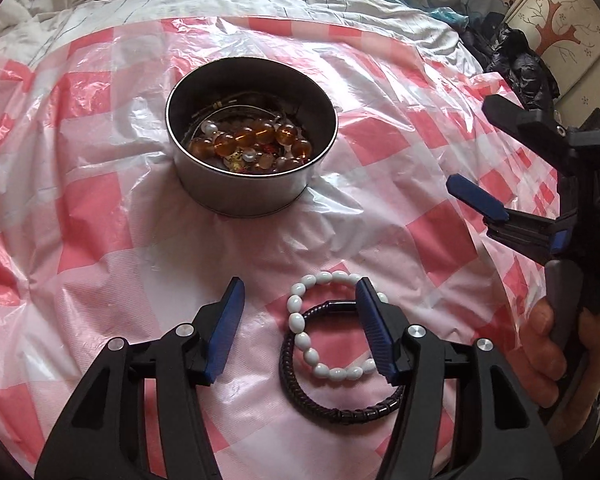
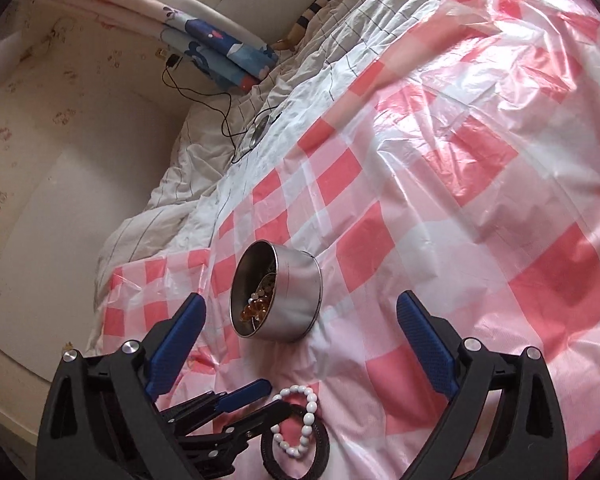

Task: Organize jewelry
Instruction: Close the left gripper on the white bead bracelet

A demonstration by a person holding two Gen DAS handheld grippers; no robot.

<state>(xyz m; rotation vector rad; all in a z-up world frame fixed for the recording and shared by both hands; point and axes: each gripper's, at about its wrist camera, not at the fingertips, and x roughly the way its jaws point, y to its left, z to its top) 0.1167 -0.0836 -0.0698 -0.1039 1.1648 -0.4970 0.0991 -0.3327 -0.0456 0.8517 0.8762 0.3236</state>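
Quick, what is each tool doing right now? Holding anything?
Left tool: open, empty, one finger over the white bead bracelet and the black bracelet.
Right tool: wide open, empty.

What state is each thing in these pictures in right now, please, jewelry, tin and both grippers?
Round metal tin: upright, lidless, holding amber beads and other jewelry.
White bead bracelet: lying on the checkered plastic sheet, overlapping the black bracelet, outside the tin.
Black braided bracelet: flat on the sheet, outside the tin.
Left gripper: open, jaws astride part of the bracelets, not gripping.
Right gripper: wide open, empty.
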